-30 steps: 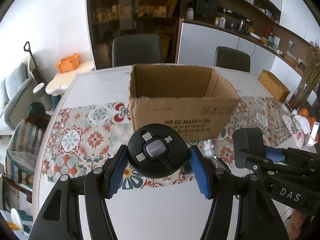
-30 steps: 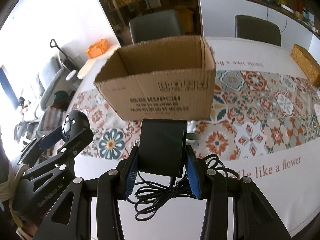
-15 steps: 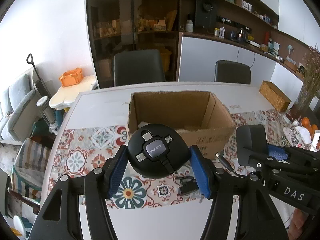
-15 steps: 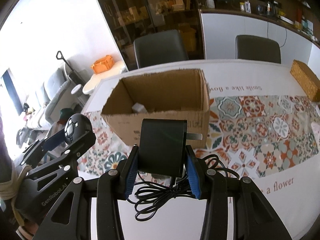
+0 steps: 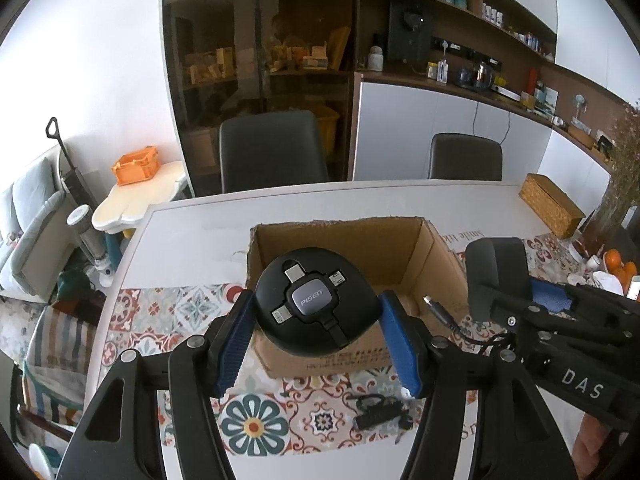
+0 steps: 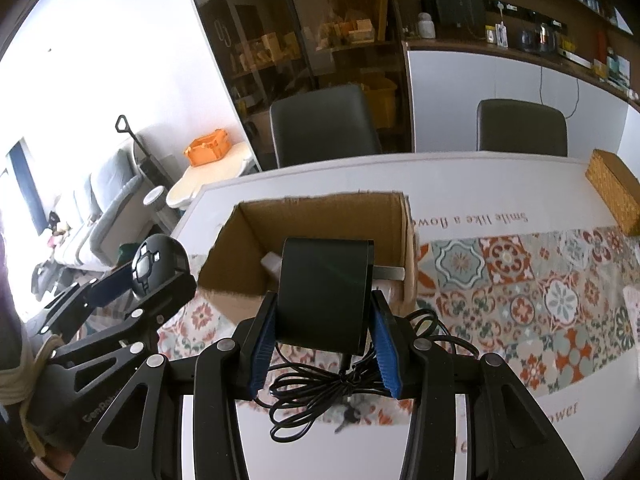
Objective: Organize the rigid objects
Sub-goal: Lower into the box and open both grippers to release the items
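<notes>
My left gripper [image 5: 316, 316] is shut on a round black cable reel [image 5: 316, 300] marked PISEN, held in the air in front of an open cardboard box [image 5: 404, 244]. My right gripper [image 6: 325, 316] is shut on a black power adapter [image 6: 324, 292] whose metal prongs point right and whose coiled black cord [image 6: 320, 388] hangs below. The same box [image 6: 320, 216] lies just beyond the adapter, with a small white item [image 6: 272, 261] inside. The right gripper with the adapter [image 5: 496, 276] shows at the right of the left wrist view; the left gripper with the reel [image 6: 154, 264] shows at the left of the right wrist view.
The box stands on a white table [image 5: 192, 224] with a patterned tile runner [image 6: 520, 276]. A small black object [image 5: 376, 412] lies on the runner near my left gripper. A wicker box [image 5: 550, 210] sits far right. Two dark chairs [image 5: 272, 152] stand behind the table.
Both grippers have risen and moved toward the box with their objects still held. The box's open inside now shows, where before I saw mostly its front wall.
</notes>
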Motion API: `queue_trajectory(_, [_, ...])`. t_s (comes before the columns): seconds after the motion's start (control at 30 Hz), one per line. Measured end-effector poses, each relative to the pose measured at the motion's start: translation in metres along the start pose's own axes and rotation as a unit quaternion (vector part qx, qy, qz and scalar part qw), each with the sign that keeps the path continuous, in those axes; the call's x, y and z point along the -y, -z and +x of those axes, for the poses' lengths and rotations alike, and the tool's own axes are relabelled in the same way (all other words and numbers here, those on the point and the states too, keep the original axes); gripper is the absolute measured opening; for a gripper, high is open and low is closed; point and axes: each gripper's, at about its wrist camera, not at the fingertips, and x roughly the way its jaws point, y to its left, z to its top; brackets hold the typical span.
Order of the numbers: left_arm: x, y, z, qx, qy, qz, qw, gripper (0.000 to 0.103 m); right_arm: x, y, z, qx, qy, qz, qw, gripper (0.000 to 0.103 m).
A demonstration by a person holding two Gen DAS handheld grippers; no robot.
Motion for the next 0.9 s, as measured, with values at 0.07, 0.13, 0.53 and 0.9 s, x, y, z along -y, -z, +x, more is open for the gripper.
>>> queue_trajectory(0.07, [0.000,-0.006,0.008,-0.006,-0.002,0.002,1.0000,0.062,0.002,-0.007,0.004,0.003,0.001,0.001,1.000,0.044])
queue_trajectory(0.13, [0.002,-0.010,0.014,-0.012,-0.002,0.006,0.9999,0.062,0.004,-0.014,0.008,0.005,0.002,0.001,1.000,0.044])
queue_trajectory(0.53, [0.001,-0.031,0.063,-0.071,-0.008,0.006,0.9974,0.062,0.013,-0.040,0.046,-0.016,0.014,-0.004,1.000,0.044])
queue_trajectory(0.9, [-0.012,-0.033,0.100,-0.136,0.012,-0.031,0.9902,0.062,0.012,-0.054,0.058,-0.022,0.022,-0.007,0.999,0.044])
